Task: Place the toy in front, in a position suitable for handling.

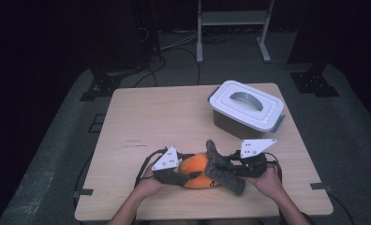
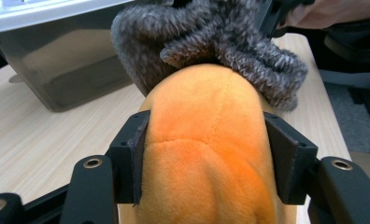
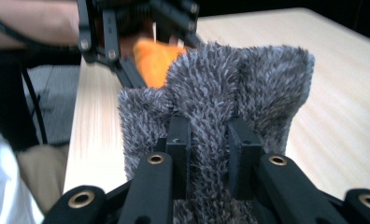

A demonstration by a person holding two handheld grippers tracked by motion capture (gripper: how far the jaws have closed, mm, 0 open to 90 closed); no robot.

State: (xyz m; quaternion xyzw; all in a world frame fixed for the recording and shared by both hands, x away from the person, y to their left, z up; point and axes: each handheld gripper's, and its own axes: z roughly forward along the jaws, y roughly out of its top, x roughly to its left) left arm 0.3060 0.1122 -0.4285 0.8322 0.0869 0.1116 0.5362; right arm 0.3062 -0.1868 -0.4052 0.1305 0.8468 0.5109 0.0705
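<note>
Crosswise, the grey sock point(image 1: 223, 168) slants upper-left, pinched by the right gripper point(image 1: 233, 168); left gripper point(image 1: 189, 177) clamps the orange plush point(image 1: 195, 169).

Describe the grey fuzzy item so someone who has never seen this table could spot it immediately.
On the wooden table, look at the near edge, well in front of the lidded grey container. There the right claw pinches a shaggy grey fabric piece draped against an orange plush toy, which the left claw clamps. It is the only dark, fuzzy, limp thing there.
</note>
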